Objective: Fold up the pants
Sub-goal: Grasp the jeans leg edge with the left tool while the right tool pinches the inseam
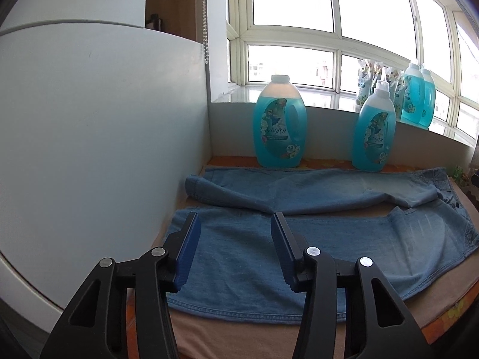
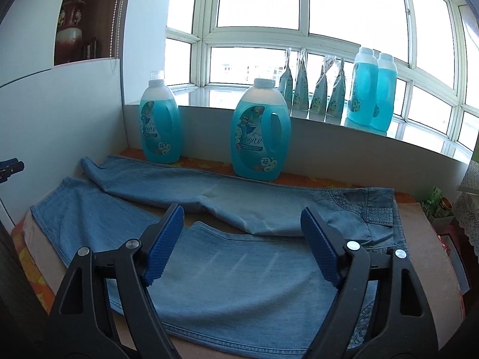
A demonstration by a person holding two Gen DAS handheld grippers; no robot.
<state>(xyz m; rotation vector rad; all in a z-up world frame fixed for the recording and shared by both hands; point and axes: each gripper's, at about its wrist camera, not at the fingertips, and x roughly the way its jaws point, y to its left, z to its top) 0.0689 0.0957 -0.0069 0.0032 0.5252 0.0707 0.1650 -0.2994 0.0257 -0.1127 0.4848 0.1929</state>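
Observation:
Light blue jeans (image 1: 314, 248) lie flat on the table, legs spread apart, hems to the left and waistband to the right (image 2: 374, 209). My left gripper (image 1: 235, 224) is open and empty, hovering over the near leg close to its hem. My right gripper (image 2: 242, 221) is open and empty, above the near leg's thigh area beside the crotch. The far leg (image 2: 179, 185) lies along the back of the table. The left gripper's tip shows in the right wrist view at the left edge (image 2: 10, 167).
Two blue detergent bottles (image 1: 280, 125) (image 1: 375, 131) stand on the table behind the jeans. More bottles (image 2: 374, 89) and pouches (image 2: 311, 86) sit on the windowsill. A white panel (image 1: 89, 134) walls the left side. Boxes and a jar (image 2: 443, 206) stand at the right.

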